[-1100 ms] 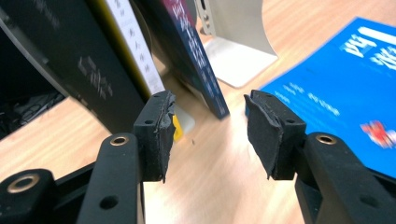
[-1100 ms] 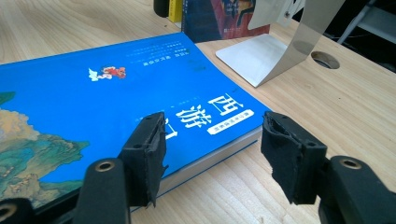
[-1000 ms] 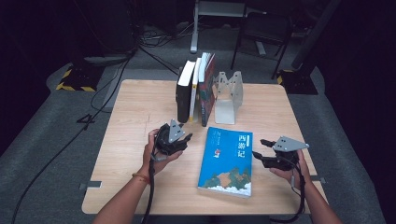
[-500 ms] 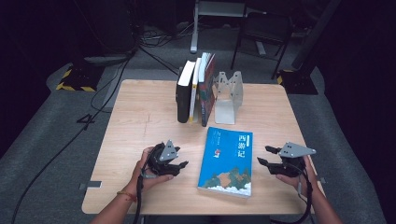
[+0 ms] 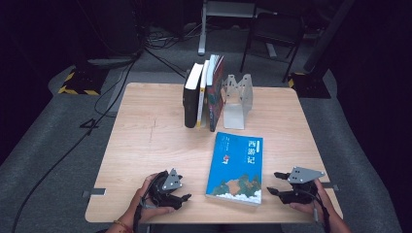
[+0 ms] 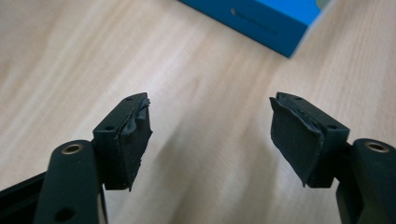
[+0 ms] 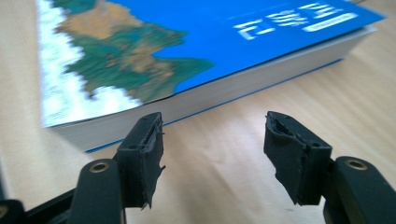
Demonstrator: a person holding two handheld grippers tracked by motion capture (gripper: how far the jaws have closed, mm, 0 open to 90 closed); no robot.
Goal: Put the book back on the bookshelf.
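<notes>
Light wood-grain surface point(image 5: 145, 141). Flat book point(image 5: 235, 167): bright blue cover with white characters, a green-and-tan map pattern and a white band along its near edge; pale page block. Upright books point(image 5: 204, 92): one black with white pages, one white with a yellow spine strip, one dark with red patterning. Bookend point(image 5: 238, 99): pale grey metal. Left gripper point(image 5: 167, 189) and right gripper point(image 5: 294, 184): black, each with a grey plate. Floor point(image 5: 48, 155): dark grey.

left gripper point(image 5: 180, 197) drawn back to near table edge point(image 5: 145, 216), right gripper point(image 5: 275, 183) slightly back

high: overhead, forward-down | gripper views: low, close | shared: blue book point(image 5: 235, 167)
</notes>
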